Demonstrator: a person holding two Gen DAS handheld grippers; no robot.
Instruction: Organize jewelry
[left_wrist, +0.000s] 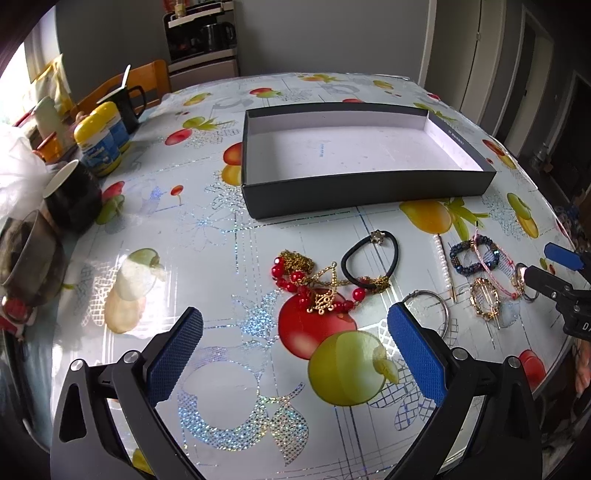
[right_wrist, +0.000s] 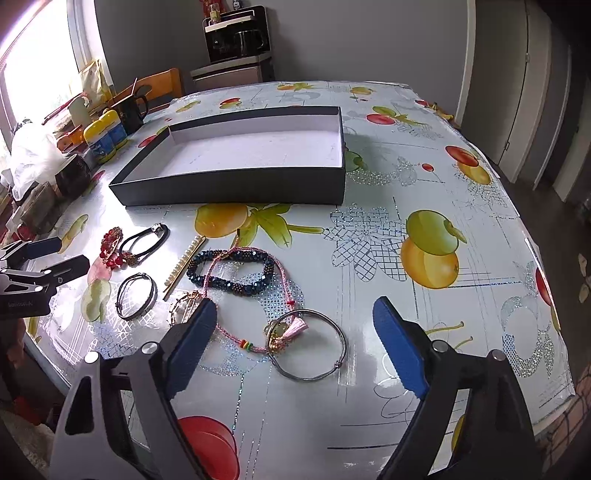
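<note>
Both my tongs, left (left_wrist: 295, 354) and right (right_wrist: 295, 354), gape wide and empty, since the shallow black cardboard box (right_wrist: 236, 184) at twelve o'clock awaits the silver metal bangle (right_wrist: 310, 345).

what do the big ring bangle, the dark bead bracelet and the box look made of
Bangle: seems metal, polished silver-grey, since the thin hoop catches glints. Dark bead bracelet: likely faceted glass or crystal, glossy blue-black with sparkle; plastic is possible. Box: looks like cardboard, matte dark outside, plain white inside, with thin straight walls.
</note>
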